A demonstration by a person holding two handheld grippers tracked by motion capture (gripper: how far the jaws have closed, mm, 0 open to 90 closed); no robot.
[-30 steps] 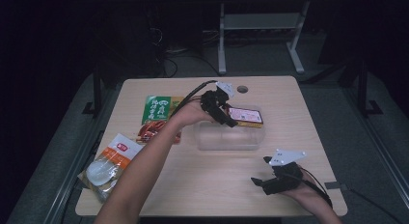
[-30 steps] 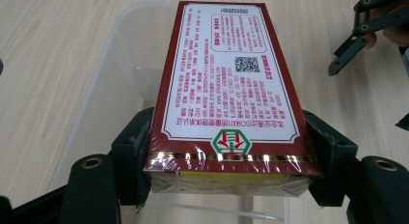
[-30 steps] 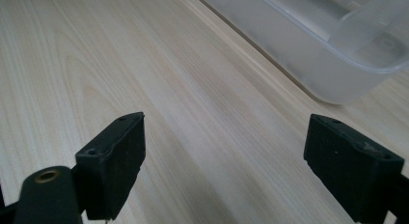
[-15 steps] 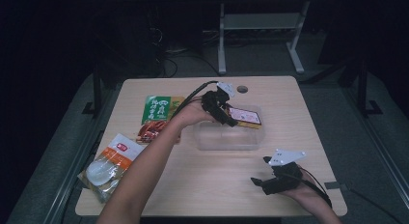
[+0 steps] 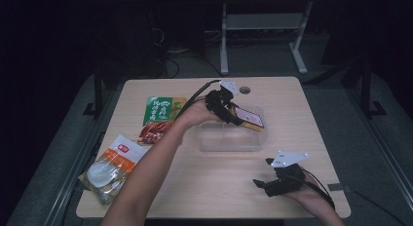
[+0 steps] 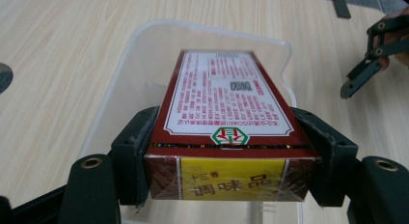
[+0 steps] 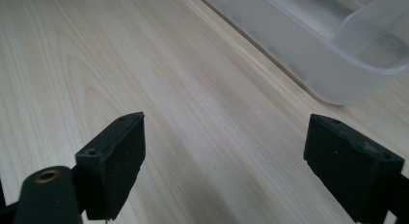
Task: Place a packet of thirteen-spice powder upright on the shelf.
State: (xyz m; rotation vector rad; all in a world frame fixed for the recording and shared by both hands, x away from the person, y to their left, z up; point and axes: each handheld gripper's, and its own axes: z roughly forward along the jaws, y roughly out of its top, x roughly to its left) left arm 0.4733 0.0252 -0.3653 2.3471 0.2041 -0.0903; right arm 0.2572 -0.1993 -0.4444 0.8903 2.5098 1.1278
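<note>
High view: we have the left gripper (image 5: pixel 233 115) clamped across the short sides of the red seasoning box (image 5: pixel 251 118), held tilted over the far right corner of the clear plastic bin (image 5: pixel 226 141), likely so it drops in flat. We keep the right gripper (image 5: pixel 265 183) near the bin's front side, resting on the table (image 5: pixel 204 187), jaws spread wide and empty, out of the way.

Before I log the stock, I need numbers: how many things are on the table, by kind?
Boxes: 1, the dark red box, held over the bin.
Clear plastic bins: 1.
Food packets: 3, green, red, orange-and-white.
Total: 5.
</note>
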